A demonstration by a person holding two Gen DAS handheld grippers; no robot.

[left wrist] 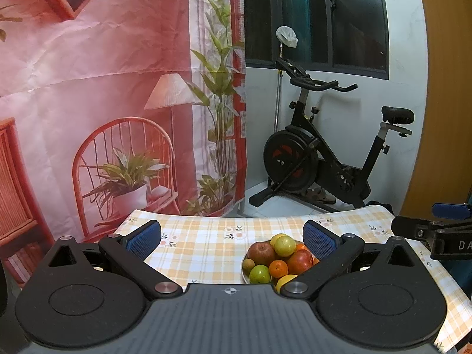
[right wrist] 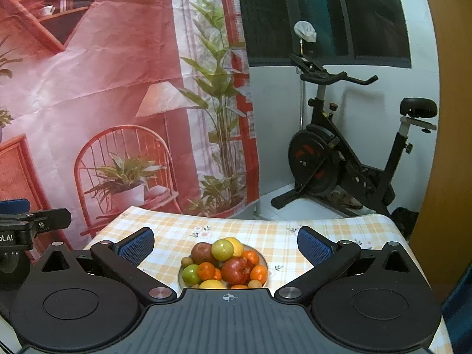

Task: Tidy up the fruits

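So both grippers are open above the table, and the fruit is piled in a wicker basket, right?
Not quite. The fruit is piled on a white plate, not in a wicker basket, as the right wrist view shows. The left gripper and right gripper are both open above the table.

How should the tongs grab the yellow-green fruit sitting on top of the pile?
Come straight down from above. The yellow-green fruit sits at the top of the heap in the white bowl, with red apples and oranges crowding its lower half. Only its upper part is free, so pinch across its round middle. The right tongs are open and probably suit best.
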